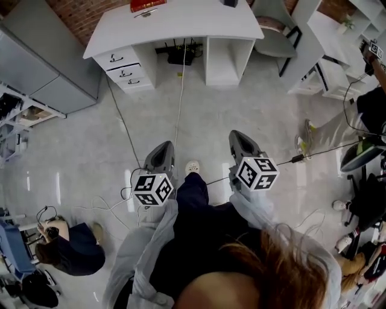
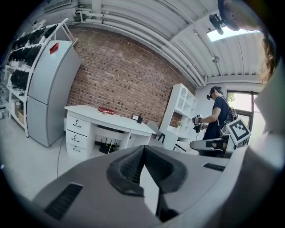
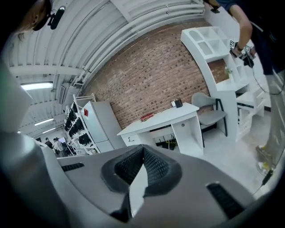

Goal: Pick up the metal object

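Note:
I can make out no metal object for certain in any view. A white desk (image 1: 181, 27) stands ahead across the floor, with a flat red thing (image 1: 148, 5) and a small dark item (image 2: 139, 119) on top. In the head view my left gripper (image 1: 161, 152) and my right gripper (image 1: 241, 142) are held at waist height, side by side, pointing toward the desk and far from it. The left gripper (image 2: 143, 149) has its jaws shut tip to tip with nothing between them. The right gripper (image 3: 143, 149) is shut and empty too.
Drawers (image 1: 123, 69) sit under the desk's left side and a black box (image 1: 181, 55) with cables lies beneath it. Cables (image 1: 178, 102) run over the floor. A grey cabinet (image 2: 46, 89) stands left, a white shelf unit (image 2: 180, 107) and chair (image 1: 274, 36) right. A person (image 2: 218, 113) stands right; another (image 1: 66, 247) crouches left.

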A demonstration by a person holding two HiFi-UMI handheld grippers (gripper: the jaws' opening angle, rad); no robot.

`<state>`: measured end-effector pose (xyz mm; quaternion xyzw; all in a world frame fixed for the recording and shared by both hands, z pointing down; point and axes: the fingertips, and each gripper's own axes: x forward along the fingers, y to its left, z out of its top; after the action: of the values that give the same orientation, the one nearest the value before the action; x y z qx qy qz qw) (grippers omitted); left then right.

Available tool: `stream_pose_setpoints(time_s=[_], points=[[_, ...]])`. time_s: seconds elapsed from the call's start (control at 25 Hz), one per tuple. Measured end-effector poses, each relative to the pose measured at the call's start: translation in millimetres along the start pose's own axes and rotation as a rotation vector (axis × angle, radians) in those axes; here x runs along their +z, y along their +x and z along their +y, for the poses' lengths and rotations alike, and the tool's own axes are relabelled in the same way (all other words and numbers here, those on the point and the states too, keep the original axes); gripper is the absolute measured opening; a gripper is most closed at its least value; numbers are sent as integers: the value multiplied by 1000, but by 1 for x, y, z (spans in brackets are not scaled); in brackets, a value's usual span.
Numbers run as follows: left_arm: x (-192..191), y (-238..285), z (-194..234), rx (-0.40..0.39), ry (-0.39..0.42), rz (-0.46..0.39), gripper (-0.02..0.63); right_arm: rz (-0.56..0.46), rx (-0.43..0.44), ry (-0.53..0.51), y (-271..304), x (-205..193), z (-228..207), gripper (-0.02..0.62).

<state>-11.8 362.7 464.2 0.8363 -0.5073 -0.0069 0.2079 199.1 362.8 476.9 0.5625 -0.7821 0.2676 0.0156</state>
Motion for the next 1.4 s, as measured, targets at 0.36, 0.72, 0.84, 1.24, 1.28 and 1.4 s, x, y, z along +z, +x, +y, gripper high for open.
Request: stream_pose_setpoints(time_s=[0.36, 0.72, 0.84, 1.24, 1.28, 1.4], points=[[45, 58, 59, -24, 6, -13, 14, -11, -13, -39, 85, 36, 15, 6], [71, 90, 97, -42, 29, -14, 14, -63, -33, -126, 137, 64, 23, 100], [71, 94, 104, -32, 26, -9, 14, -60, -20, -125, 148, 67, 25, 217], [70, 117, 133, 27, 24, 13, 14, -2, 8, -132, 199, 69, 14, 339], [72, 123, 138, 34, 24, 12, 14, 4, 18, -132, 208, 71, 14, 341], [82, 144, 154, 54, 24, 4, 14, 12, 51, -137, 237, 84, 15, 341]])
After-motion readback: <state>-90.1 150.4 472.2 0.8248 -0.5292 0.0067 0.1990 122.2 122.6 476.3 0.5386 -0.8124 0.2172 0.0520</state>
